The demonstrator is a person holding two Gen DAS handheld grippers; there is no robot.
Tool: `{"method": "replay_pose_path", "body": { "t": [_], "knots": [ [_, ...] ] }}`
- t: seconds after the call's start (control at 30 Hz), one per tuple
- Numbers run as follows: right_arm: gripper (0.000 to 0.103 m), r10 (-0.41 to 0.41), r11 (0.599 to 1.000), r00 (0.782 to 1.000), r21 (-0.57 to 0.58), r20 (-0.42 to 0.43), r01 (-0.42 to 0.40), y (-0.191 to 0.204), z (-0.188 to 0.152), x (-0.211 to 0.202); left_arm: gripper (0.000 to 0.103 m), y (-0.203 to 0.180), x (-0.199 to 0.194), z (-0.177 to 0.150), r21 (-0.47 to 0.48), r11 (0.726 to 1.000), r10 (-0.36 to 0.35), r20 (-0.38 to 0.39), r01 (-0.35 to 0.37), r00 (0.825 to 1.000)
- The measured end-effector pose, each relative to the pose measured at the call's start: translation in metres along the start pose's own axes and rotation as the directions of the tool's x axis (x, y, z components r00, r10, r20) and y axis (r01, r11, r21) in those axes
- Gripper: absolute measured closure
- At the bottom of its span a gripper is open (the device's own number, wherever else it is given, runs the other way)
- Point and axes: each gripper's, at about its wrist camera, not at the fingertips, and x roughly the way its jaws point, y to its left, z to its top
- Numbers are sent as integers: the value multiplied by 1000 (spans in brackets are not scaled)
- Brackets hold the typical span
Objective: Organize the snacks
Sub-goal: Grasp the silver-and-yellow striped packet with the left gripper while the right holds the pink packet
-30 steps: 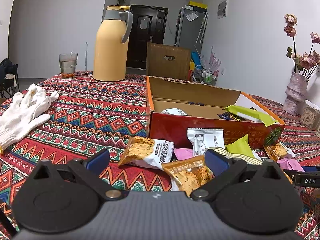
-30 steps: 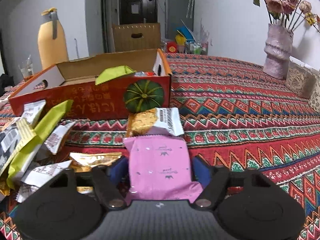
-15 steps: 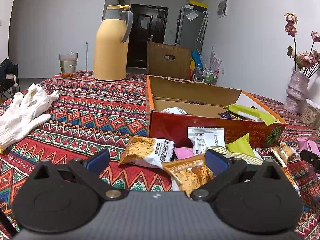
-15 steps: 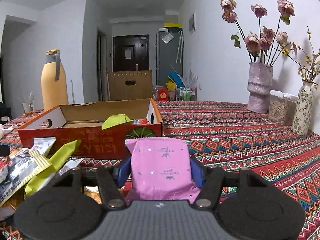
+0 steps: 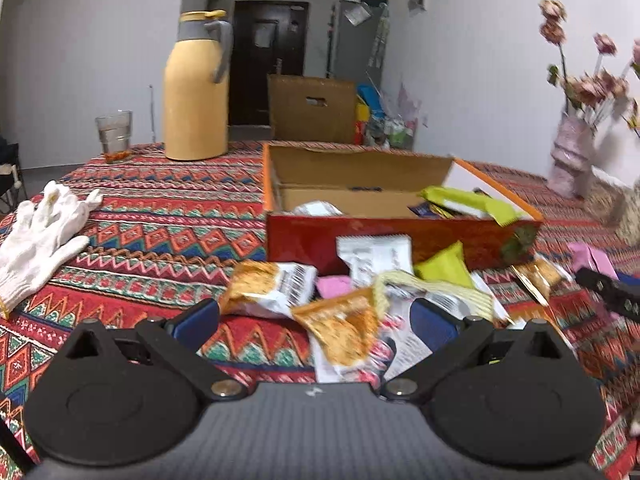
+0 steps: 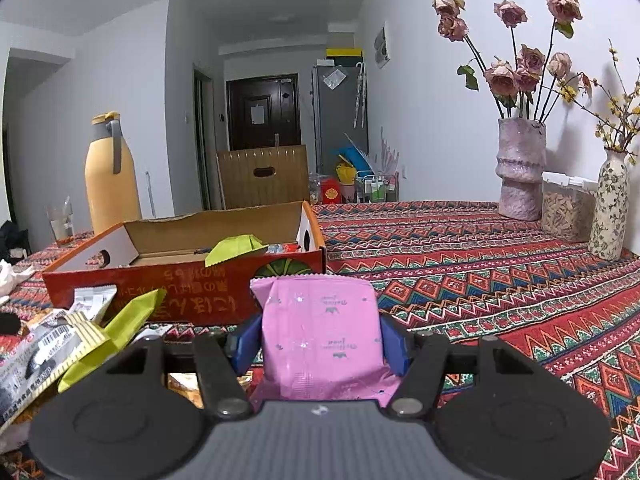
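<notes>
My right gripper [image 6: 320,342] is shut on a pink snack packet [image 6: 320,340], held in the air in front of the red cardboard box [image 6: 180,292]. The box [image 5: 384,236] is open on top and holds a green packet [image 5: 468,202] and a few other snacks. My left gripper [image 5: 314,324] is open, low over a pile of loose packets; an orange packet [image 5: 344,326] lies between its fingers without being pressed. A yellow-and-white packet [image 5: 266,288] lies just beyond. At the right edge of the left wrist view the right gripper's finger [image 5: 608,292] and its pink packet [image 5: 590,258] show.
A patterned cloth [image 6: 480,272] covers the table. White gloves [image 5: 40,228] lie at the left. A yellow thermos jug [image 5: 196,92] and a glass [image 5: 114,132] stand at the back. Vases with dried flowers [image 6: 520,168] and a jar [image 6: 564,208] stand at the right.
My right gripper has lifted the pink packet off the table and tilted upward, so more of the room shows. The left gripper has hardly moved.
</notes>
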Motion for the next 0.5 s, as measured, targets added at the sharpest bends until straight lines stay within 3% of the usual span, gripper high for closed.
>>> {"method": "replay_pose_path", "body": {
  "t": [0.5],
  "knots": [
    [42,30,999,999,29,31,-31,-4,-1,-5,0,-37,2,-15,89,994,-49,-90,57,995]
  ]
}}
